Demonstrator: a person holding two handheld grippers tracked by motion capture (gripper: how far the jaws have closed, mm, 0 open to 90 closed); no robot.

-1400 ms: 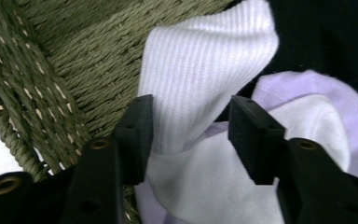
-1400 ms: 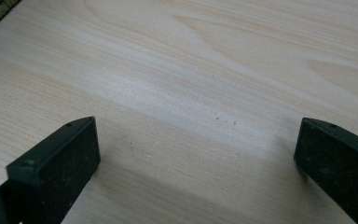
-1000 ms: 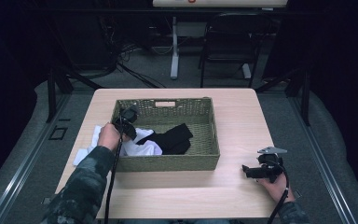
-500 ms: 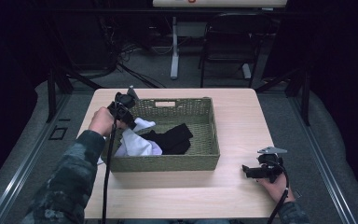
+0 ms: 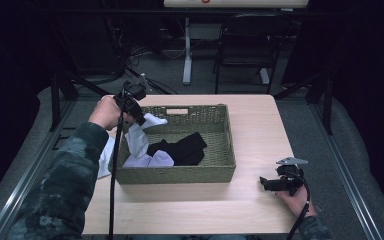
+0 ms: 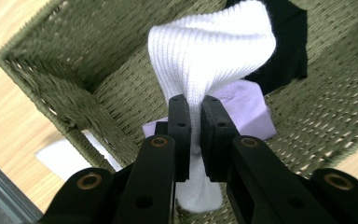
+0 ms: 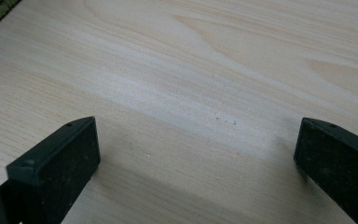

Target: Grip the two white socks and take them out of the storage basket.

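Observation:
A woven olive basket stands mid-table and holds a black garment, a pale lilac cloth and a white sock. My left gripper is lifted above the basket's far left corner, shut on the white sock, which hangs down from its jaws. Below it in the left gripper view lie the lilac cloth and the black garment. My right gripper rests low over the table at the front right, open, with bare wood between its jaws.
A white cloth lies on the table just left of the basket, also seen as a white patch. Bare wooden table extends right of and in front of the basket. A chair stands beyond the table.
My left gripper has risen and moved toward the far left corner of the basket, pulling the white sock up out of the pile. The right gripper has stayed put.

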